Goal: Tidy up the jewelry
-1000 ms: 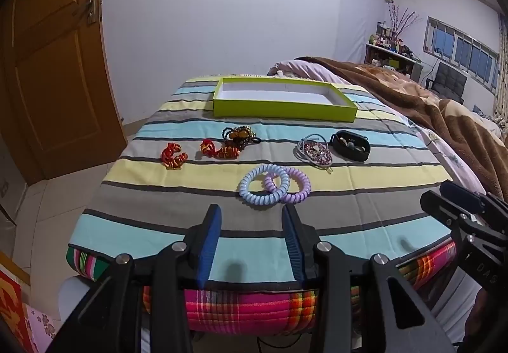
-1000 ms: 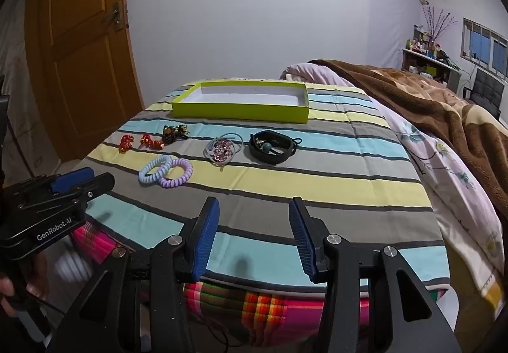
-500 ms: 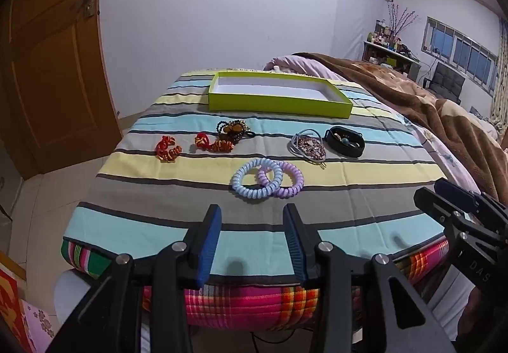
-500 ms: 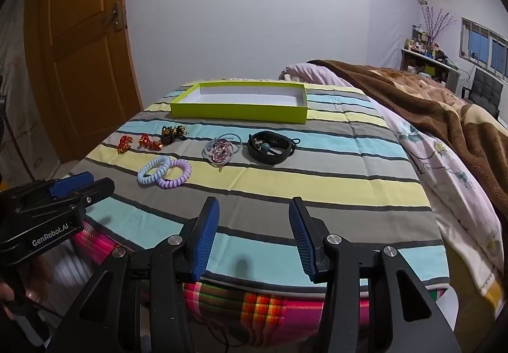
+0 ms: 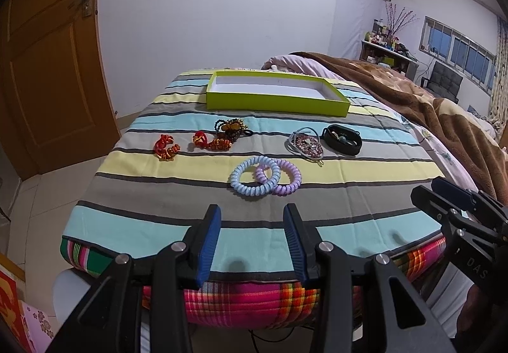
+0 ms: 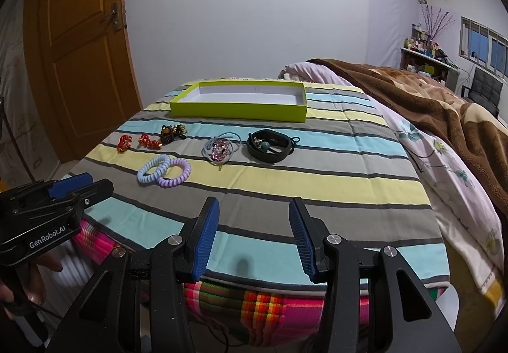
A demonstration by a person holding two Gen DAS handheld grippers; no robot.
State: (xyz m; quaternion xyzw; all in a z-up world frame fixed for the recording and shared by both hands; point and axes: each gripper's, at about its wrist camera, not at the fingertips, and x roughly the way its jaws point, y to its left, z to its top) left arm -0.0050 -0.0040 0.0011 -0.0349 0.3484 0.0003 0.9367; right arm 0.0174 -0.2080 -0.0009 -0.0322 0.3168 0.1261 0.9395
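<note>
Striped bedspread (image 5: 317, 169) holds jewelry before green tray (image 5: 276, 103).

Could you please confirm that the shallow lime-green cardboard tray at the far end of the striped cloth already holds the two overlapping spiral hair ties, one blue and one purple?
Not quite: the shallow lime-green cardboard tray is empty. The blue spiral hair tie and the purple spiral hair tie do overlap, but they lie on the striped cloth, nearer than the tray. The left wrist view shows this.
</note>
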